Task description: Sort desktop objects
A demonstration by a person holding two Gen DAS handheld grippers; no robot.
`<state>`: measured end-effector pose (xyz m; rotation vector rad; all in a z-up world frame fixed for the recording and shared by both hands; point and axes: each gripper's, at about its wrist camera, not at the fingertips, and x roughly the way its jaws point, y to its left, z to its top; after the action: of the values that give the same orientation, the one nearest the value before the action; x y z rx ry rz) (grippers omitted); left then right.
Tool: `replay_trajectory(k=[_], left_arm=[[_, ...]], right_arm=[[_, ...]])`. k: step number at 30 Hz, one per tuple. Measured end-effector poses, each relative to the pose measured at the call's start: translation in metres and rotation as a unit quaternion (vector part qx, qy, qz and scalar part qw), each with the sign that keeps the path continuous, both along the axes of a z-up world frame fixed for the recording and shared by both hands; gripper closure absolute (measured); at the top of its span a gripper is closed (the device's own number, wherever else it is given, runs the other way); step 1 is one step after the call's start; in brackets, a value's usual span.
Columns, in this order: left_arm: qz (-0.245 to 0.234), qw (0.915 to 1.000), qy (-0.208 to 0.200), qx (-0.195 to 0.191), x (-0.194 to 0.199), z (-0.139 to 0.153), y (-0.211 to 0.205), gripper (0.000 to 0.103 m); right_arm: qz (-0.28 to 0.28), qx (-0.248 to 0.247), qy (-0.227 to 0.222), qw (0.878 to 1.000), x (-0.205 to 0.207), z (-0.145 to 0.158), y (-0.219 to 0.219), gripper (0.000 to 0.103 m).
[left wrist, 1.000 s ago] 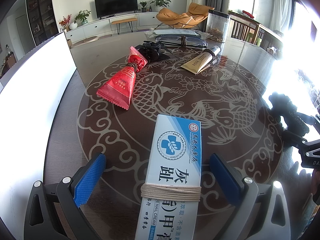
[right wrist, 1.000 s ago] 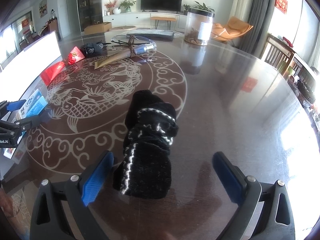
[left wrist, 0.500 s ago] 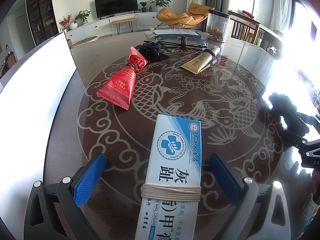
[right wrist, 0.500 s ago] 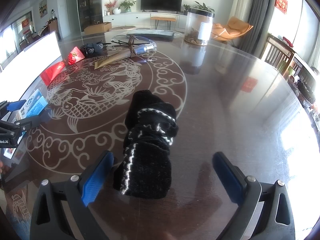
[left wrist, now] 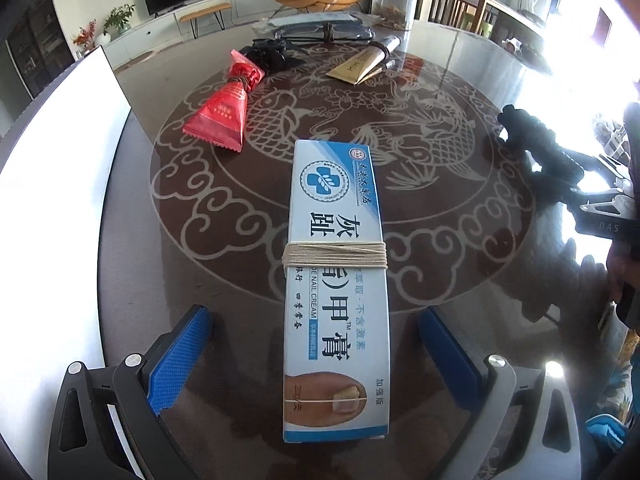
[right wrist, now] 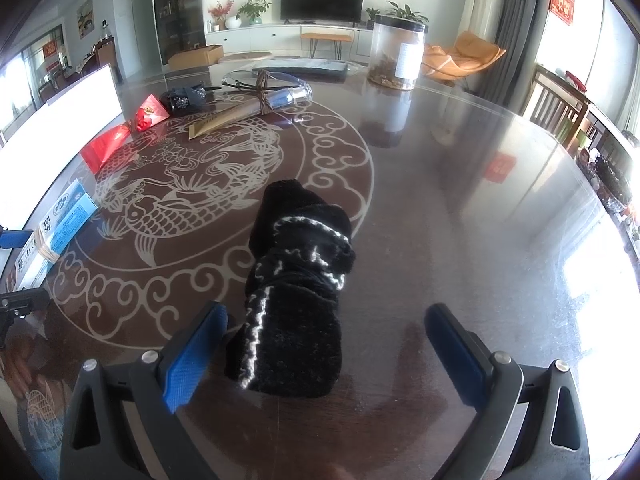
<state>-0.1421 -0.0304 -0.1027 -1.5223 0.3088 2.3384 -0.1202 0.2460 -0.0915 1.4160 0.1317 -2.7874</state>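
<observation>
A blue-and-white nail cream box [left wrist: 335,280], tied with string, lies on the dark glass table [left wrist: 440,248] between the open fingers of my left gripper [left wrist: 316,356]. A rolled black sock with white stitching [right wrist: 300,292] lies between the open fingers of my right gripper [right wrist: 326,354]. Neither gripper touches its object. Further off lie a red packet [left wrist: 224,112], a gold tube [left wrist: 360,65], a black clip [left wrist: 270,54] and glasses [left wrist: 326,32]. The box also shows at the left of the right wrist view [right wrist: 56,228].
A clear jar [right wrist: 397,54] stands at the table's far side. A white panel [left wrist: 52,152] runs along the table's left edge. The right gripper and sock show at the right of the left wrist view [left wrist: 560,168]. Chairs stand beyond the table's right edge.
The left gripper has pulled back and tilted a little, so more of the cream box's near end shows. The right gripper and sock have not moved.
</observation>
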Motion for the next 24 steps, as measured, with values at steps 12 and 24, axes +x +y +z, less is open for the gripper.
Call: replay_trajectory(k=[12,24], left_arm=[[-0.019,0.9996,0.016,0.011,0.019,0.014,0.011,0.062],[0.001,0.9948,0.051,0.087,0.067,0.045,-0.009,0.062]], right_arm=[[0.056,-0.073,-0.038,0.995,0.002,0.016,0.023,0.01],[0.08,-0.04,-0.072,0.993,-0.012,0.039,-0.011,0.07]])
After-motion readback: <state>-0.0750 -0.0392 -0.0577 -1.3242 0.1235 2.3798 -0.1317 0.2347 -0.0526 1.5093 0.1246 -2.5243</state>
